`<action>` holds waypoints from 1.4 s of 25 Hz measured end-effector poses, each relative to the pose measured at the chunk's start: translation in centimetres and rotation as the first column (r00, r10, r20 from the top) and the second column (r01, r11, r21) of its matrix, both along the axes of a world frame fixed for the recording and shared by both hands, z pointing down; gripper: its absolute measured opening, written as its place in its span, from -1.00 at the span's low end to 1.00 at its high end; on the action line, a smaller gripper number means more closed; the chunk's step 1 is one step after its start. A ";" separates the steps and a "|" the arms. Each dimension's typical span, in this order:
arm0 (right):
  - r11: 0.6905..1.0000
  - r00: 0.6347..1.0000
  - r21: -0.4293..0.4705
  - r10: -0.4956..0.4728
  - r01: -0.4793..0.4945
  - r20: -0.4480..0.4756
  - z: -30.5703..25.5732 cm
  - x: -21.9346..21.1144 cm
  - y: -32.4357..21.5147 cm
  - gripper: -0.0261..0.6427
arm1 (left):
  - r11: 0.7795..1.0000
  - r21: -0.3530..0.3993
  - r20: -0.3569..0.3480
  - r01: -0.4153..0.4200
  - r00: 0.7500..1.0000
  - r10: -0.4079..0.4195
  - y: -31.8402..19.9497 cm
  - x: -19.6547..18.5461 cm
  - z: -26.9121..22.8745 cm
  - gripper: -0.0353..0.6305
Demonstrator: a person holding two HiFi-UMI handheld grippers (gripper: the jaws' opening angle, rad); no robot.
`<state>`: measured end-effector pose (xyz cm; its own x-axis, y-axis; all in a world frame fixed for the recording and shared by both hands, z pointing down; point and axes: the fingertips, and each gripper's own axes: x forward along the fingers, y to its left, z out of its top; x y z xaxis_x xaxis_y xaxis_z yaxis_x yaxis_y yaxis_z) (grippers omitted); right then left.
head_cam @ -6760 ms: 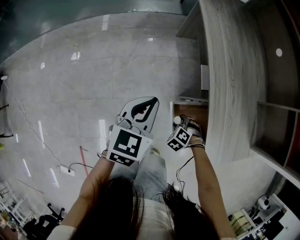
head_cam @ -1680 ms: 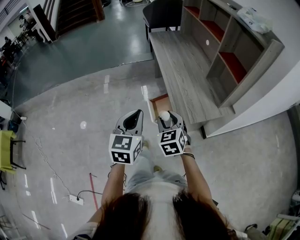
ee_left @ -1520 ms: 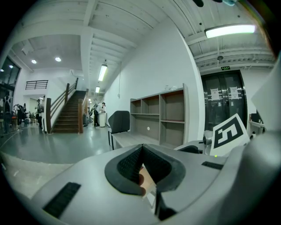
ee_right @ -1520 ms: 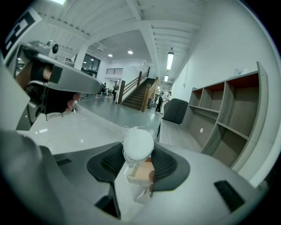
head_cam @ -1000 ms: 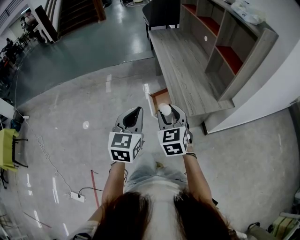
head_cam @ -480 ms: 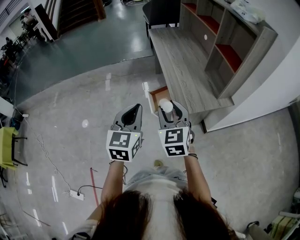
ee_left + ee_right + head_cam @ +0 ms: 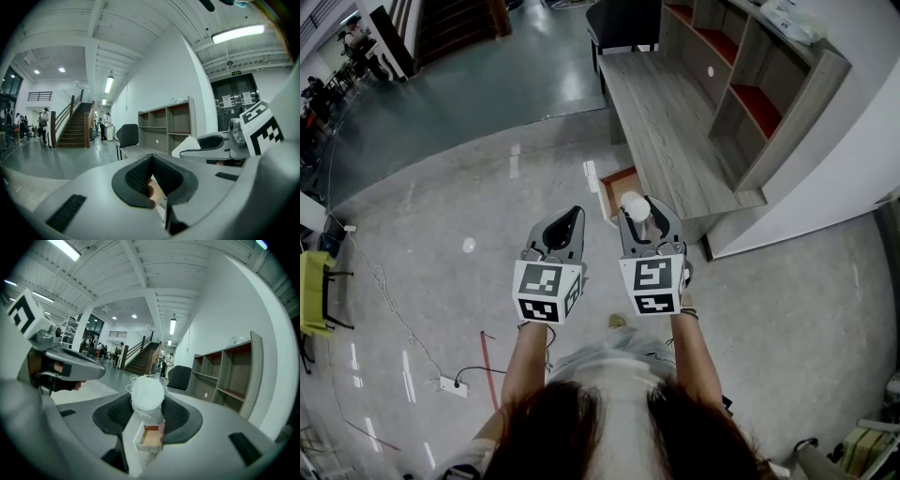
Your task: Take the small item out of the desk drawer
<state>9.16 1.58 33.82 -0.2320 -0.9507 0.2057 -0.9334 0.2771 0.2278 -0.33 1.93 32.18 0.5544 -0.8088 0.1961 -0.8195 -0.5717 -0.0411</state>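
Note:
The small item, a round white ball [image 7: 633,203] [image 7: 147,392], sits between the pads of my right gripper [image 7: 635,210] [image 7: 148,399], which is shut on it. Both grippers are held up over the grey floor, side by side. My left gripper [image 7: 566,225] [image 7: 151,160] is shut with nothing in it, just left of the right one. The desk drawer [image 7: 619,184] [image 7: 150,437] stands pulled open below and beyond the ball, its brown inside showing. In the left gripper view the ball [image 7: 186,144] shows at the right.
A long grey wooden desk [image 7: 670,131] runs away ahead to the right, with a shelf unit [image 7: 750,103] behind it and a black chair [image 7: 623,23] at its far end. A power strip and cable [image 7: 450,384] lie on the floor at left.
The person has risen from crouching at the drawer, so the view is now far higher. In the last second both grippers lifted slightly, the ball still held in the right one.

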 end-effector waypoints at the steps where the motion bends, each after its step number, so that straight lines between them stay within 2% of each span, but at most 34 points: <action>1: 1.000 1.000 0.007 0.000 0.000 0.004 -0.3 -0.1 0.2 -0.35 | 1.000 0.002 0.001 0.000 1.000 0.000 0.2 -0.1 -0.1 -0.88; 9: 0.999 1.000 0.041 0.012 -0.012 0.021 -2.3 -0.6 2.7 -0.35 | 1.000 0.012 0.015 -0.006 1.000 0.005 2.2 -1.0 -0.9 -0.88; 18: 0.994 0.999 0.108 0.000 -0.004 0.037 -5.2 -0.8 5.7 -0.35 | 0.999 0.036 -0.001 -0.007 1.000 0.007 4.8 -1.2 -2.3 -0.88; 35: 0.988 0.997 0.154 -0.029 0.018 0.068 -6.9 -1.9 12.6 -0.35 | 0.999 0.047 -0.006 0.027 1.000 -0.027 11.6 -2.7 -2.7 -0.88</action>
<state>7.23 14.18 26.95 -0.2632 -0.9639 0.0405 -0.9422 0.2658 0.2038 -2.98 13.51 29.53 0.5334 -0.8317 0.1540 -0.8348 -0.5470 -0.0629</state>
